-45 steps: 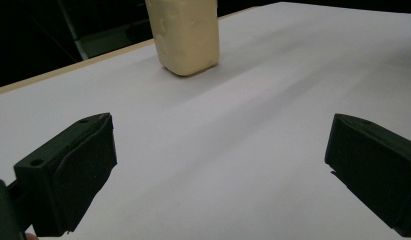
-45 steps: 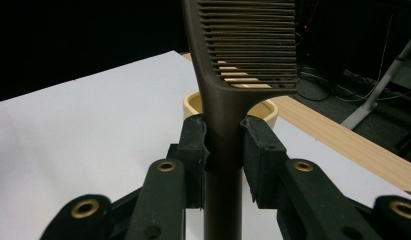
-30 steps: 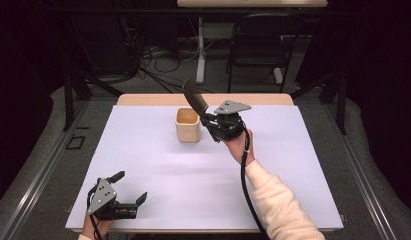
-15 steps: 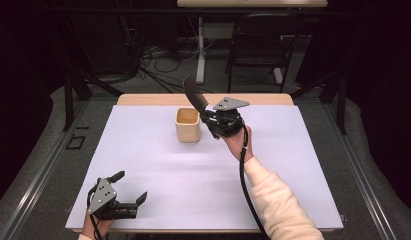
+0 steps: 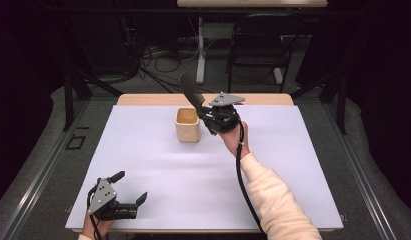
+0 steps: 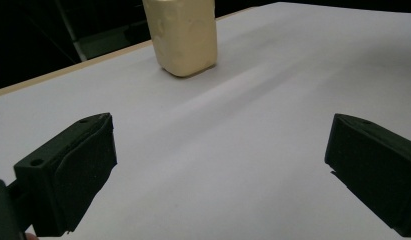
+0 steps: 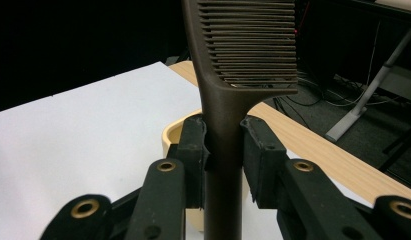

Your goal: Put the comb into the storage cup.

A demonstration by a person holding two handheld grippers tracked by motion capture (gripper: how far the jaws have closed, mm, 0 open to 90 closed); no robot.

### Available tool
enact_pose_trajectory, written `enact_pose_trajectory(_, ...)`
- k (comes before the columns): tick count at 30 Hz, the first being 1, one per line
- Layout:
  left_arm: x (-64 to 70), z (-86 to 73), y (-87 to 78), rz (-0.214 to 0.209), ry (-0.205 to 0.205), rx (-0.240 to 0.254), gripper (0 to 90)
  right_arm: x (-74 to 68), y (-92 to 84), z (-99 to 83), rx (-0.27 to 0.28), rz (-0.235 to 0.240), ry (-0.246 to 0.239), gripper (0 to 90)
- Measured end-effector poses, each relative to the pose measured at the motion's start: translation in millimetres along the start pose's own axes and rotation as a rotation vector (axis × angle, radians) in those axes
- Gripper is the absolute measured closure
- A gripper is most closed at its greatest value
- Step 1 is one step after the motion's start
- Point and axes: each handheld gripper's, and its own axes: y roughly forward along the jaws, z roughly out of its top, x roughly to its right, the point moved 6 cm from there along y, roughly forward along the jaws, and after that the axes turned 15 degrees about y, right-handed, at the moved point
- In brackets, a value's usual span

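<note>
1. Right gripper (image 5: pixel 209 116) pinches a dark brown comb (image 5: pixel 191 91) by its handle; in the right gripper view the jaws press on the handle from both sides, with the toothed end (image 7: pixel 253 42) standing above them.

2. Change over the last second: very little. The comb and the right gripper sit a touch nearer the cream cup (image 5: pixel 188 125) than a second ago, and the comb's tilt, head up and away toward the far edge of the table, is about the same. Reads as a slow approach, not a drop.

3. Cup stands upright on the white sheet (image 5: pixel 143 165), near the middle of the table's far edge, and has not shifted between pictures. The right gripper is just beside its right rim. The comb's lower end is hidden behind the jaws, so I cannot tell whether it is already inside the cup.

4. Left gripper (image 5: pixel 128 187) rests near the near-left corner, jaws spread wide with nothing between them, unmoved. In the left gripper view the cup (image 6: pixel 183 35) is well apart from it.

5. Judgement: the comb seems bound for the cup. Placement not yet done, since the grip is firm and the comb is tilted, not upright.
</note>
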Motion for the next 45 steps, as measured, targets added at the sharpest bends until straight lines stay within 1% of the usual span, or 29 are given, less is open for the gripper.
enact_pose_trajectory(9, 0.5, -0.1, 0.0, 0.0, 0.002, -0.003, 0.2, -1.6, 6.6, 6.1, 0.002, -0.001, -0.008, 72.0)
enact_pose_trajectory(13, -0.3, -0.1, 0.1, 0.001, -0.004, -0.001, 0.2, 0.5, 9.2, 7.2, 0.007, -0.002, -0.002, 72.1)
enact_pose_trajectory(25, -0.3, 0.1, 0.3, 0.001, -0.003, 0.001, 0.2, 5.0, 14.9, 12.6, 0.016, -0.007, 0.016, 72.0)
enact_pose_trajectory(26, -0.1, 0.0, 0.3, 0.0, -0.002, 0.001, 0.2, 4.9, 15.9, 14.6, 0.02, -0.003, 0.022, 72.0)
enact_pose_trajectory(34, -0.3, 0.1, 0.2, 0.0, -0.002, 0.003, 0.2, 0.7, 19.5, 20.6, 0.021, 0.001, 0.014, 72.0)
enact_pose_trajectory(39, 0.0, 0.1, 0.2, -0.002, -0.001, 0.004, 0.2, -2.2, 21.6, 27.4, 0.035, 0.005, 0.011, 72.1)
enact_pose_trajectory(45, 0.1, 0.0, 0.4, -0.004, 0.001, 0.001, 0.2, -3.5, 25.4, 30.1, 0.034, 0.005, 0.008, 72.1)
